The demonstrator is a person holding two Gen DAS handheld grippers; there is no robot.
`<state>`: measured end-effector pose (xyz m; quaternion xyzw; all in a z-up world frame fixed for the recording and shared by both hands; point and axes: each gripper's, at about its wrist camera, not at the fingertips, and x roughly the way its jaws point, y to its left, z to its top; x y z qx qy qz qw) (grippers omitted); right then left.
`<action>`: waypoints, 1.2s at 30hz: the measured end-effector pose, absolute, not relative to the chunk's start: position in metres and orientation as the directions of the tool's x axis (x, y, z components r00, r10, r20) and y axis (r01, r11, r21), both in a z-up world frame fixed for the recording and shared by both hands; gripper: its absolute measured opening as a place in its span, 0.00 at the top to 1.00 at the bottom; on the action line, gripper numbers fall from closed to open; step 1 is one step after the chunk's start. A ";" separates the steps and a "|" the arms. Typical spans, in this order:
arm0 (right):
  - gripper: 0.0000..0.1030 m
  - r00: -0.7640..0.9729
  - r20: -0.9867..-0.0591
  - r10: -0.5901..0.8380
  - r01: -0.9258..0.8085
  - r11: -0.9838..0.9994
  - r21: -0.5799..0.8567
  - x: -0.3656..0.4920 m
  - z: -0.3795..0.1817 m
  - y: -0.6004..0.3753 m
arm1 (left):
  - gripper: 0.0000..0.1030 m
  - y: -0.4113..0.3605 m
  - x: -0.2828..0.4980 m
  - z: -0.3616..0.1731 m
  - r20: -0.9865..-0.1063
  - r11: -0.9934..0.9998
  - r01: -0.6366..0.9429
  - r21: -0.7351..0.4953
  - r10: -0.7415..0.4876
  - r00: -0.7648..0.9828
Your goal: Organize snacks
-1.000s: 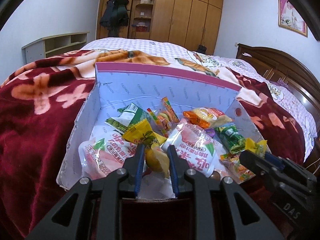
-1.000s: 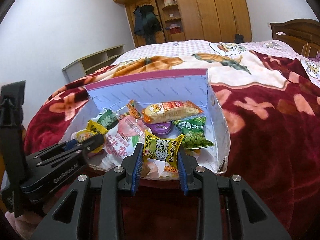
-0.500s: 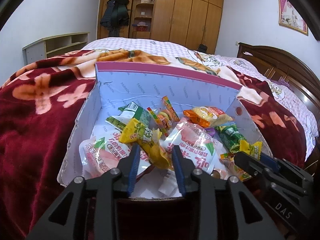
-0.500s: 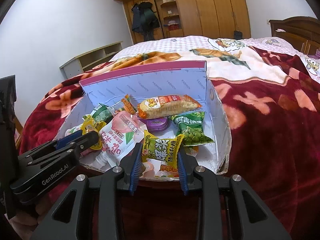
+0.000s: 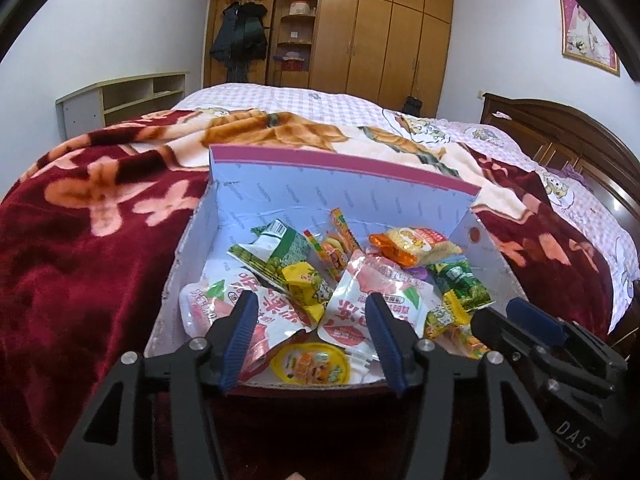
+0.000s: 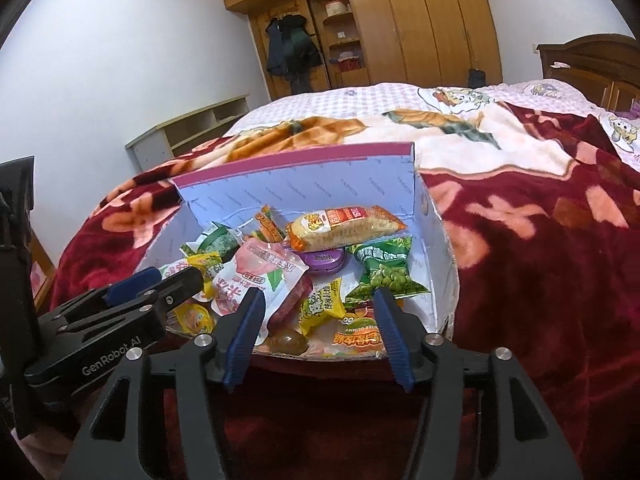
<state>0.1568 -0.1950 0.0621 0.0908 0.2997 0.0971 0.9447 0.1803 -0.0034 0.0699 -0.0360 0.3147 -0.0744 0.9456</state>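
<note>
Yellow snack pkt (image 5: pixel 306 286) lies free betw opening jaws

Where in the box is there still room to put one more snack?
Bare floor shows in the box along the back wall, behind the green pea bag, and by the right wall beside the green peas packet. The front and middle are piled with snacks.

Left wrist view: mounted behind the left gripper (image 5: pixel 312 340), facing forward and downward, close over the near edge of the cardboard box (image 5: pixel 340 196) on the bed (image 5: pixel 100 240). Right wrist view: same arrangement behind the right gripper (image 6: pixel 320 336), close by. Both views share the box (image 6: pixel 300 184), blanket, wardrobe (image 5: pixel 384 40) and each other's gripper at frame edge.
</note>
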 end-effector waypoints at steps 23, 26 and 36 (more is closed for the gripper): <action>0.35 0.802 -0.552 0.228 -0.129 0.969 0.212 0.101 0.058 -0.187 | 0.32 0.008 0.114 0.059 -0.603 0.997 0.033 -0.073 -0.071 0.795; 0.35 0.796 -0.563 0.220 -0.129 0.972 0.196 0.096 0.051 -0.183 | 0.32 0.008 0.113 0.051 -0.620 0.997 0.026 -0.071 -0.065 0.782; 0.35 0.761 -0.614 0.209 -0.100 0.973 0.207 0.096 0.027 -0.187 | 0.32 -0.006 0.115 0.030 -0.650 0.999 0.043 -0.026 -0.050 0.758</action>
